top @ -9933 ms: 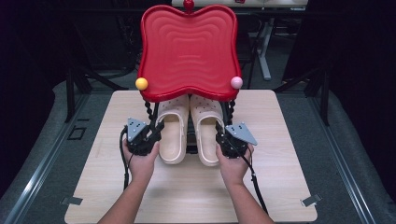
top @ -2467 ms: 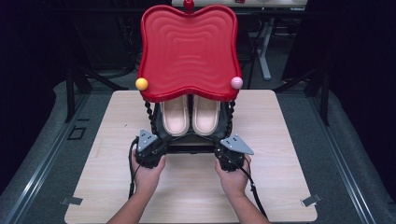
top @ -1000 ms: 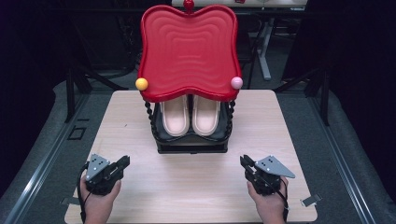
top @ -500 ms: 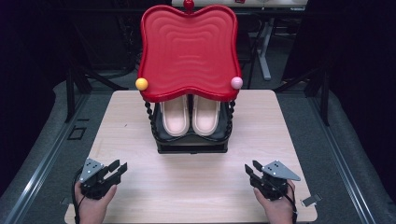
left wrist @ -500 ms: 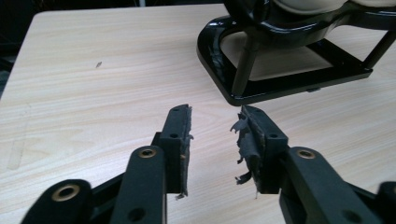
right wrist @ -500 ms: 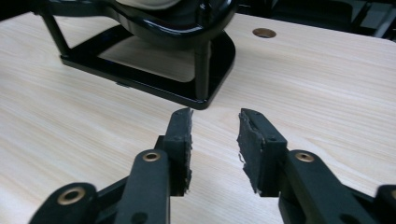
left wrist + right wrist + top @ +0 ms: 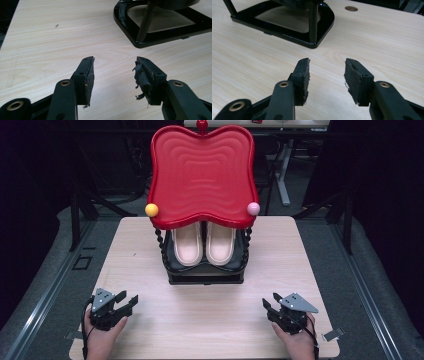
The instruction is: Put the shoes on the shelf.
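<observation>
Two beige foam slippers [image 7: 204, 242] are sitting in one black two-tier rack [image 7: 205, 272] under one red wavy plastic tray [image 7: 201, 172]; two black hand-held grippers [image 7: 125, 301] are resting on one pale wooden table [image 7: 210, 320]

left hand-held gripper [image 7: 125, 301] jaws apart, right hand-held gripper [image 7: 270, 306] jaws apart, both hand-gripped

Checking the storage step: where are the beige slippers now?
High view: the pair of beige slippers sits side by side on the black rack's lower shelf, under the red tray, table centre.
</observation>
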A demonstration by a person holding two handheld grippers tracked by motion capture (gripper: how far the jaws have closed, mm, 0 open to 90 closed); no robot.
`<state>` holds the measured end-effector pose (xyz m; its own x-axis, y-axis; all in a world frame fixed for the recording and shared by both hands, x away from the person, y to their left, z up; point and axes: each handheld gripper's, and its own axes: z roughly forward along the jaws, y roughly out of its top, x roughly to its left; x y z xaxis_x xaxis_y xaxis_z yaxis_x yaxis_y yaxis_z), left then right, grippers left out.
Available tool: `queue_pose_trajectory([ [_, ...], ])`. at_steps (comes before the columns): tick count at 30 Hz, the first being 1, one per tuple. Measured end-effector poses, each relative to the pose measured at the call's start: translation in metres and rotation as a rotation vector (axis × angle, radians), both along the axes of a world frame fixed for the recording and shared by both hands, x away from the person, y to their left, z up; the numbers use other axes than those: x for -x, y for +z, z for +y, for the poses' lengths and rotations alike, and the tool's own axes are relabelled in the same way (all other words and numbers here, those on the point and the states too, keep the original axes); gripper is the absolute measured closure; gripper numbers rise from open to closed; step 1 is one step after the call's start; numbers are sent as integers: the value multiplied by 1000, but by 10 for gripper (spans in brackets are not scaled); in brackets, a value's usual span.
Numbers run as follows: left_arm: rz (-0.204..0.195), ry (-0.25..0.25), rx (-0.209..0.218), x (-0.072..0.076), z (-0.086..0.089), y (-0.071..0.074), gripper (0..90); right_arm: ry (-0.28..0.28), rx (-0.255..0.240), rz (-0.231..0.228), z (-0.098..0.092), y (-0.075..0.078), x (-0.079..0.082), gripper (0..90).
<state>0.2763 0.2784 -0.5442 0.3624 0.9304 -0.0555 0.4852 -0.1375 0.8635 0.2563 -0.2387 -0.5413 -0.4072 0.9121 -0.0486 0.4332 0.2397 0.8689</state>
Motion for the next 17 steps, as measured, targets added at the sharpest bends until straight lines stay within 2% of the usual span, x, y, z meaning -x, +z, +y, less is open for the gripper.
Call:
queue_pose_trajectory([
  [2,4,2,9,-1,1,-1,479,7,24,5,0,-2,0,532],
  [5,15,-6,12,-2,0,-2,471,13,19,16,1,-5,-1,523],
  [17,-8,-13,29,-1,-1,-1,428,21,25,23,3,-7,-1,514],
])
